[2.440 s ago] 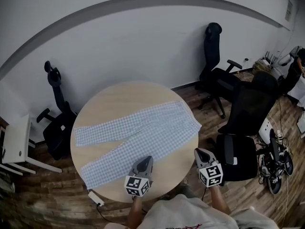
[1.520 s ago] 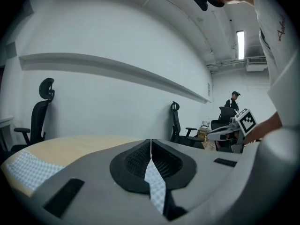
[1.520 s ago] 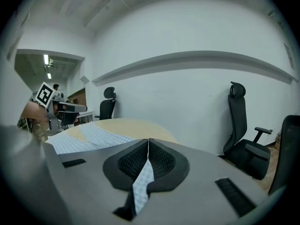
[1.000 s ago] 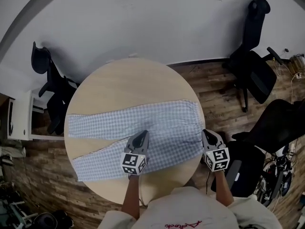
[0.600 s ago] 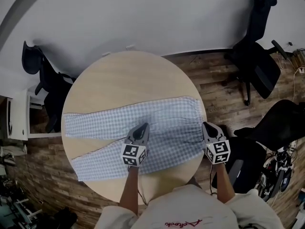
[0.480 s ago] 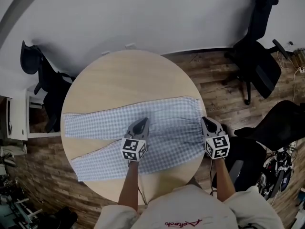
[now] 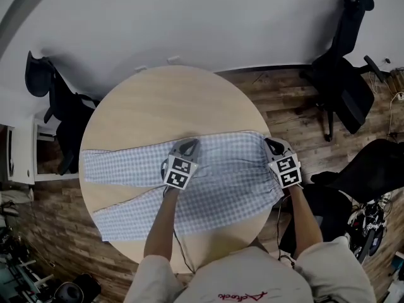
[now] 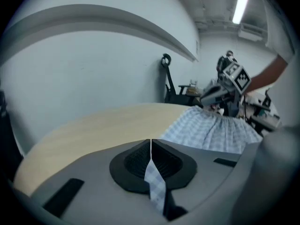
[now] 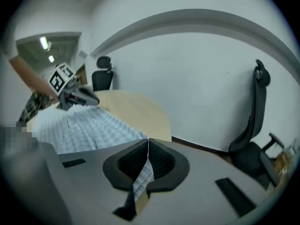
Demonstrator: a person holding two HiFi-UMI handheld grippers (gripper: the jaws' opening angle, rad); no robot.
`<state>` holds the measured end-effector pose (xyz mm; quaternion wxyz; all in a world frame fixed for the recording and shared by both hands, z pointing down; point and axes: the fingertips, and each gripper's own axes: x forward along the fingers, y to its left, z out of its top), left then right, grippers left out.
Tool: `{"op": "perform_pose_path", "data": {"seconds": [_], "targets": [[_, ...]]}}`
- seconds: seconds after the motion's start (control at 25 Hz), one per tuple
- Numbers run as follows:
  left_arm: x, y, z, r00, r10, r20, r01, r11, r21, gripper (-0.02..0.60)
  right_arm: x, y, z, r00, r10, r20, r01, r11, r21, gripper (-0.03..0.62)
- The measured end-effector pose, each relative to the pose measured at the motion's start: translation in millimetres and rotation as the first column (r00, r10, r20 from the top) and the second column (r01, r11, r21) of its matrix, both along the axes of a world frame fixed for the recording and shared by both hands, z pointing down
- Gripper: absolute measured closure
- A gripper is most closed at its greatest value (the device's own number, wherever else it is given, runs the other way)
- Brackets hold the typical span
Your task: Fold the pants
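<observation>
Head view: both grippers clamped on the pants on a round table.
Left gripper (image 7: 187, 146) has its jaws together on a strip of checked cloth, at the far edge of the pants (image 7: 218, 191) about mid-length. Right gripper (image 7: 273, 144) is likewise pinched on cloth, at the far waistband corner by the right rim of the table (image 7: 170, 100). Pants lie across the table, waist to the right, two legs splayed left. Black office chair (image 7: 344, 87) stands well apart on the wood floor.
</observation>
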<state>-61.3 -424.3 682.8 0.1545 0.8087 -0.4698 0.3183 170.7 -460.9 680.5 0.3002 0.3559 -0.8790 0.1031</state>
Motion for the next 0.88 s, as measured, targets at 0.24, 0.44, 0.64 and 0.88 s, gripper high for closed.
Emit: {"op": "perform_pose_path", "data": {"seconds": [0.24,0.44,0.64,0.88], "targets": [[4,-1,20,0.857,0.331,0.395,-0.331,0.941,-0.070,0.548,0,0,23,0.817,-0.343,-0.464,0.413,0.909,0.055,0.565],[3,-4,29,0.698,0.464,0.545,-0.462,0.874,-0.151,0.549,7,-7,30,0.680,-0.457,-0.573,0.548,0.836,-0.016,0.562],[7,-10,26,0.718,0.499,0.486,-0.475,0.861,-0.181,0.548,7,-10,35,0.637,-0.555,-0.535,0.582,0.801,-0.138,0.467],[-2,-15,43,0.687,0.561,0.462,-0.470,0.828,-0.306,0.436,1,-12,43,0.579,-0.648,-0.494,0.619,0.744,-0.251,0.467]]}}
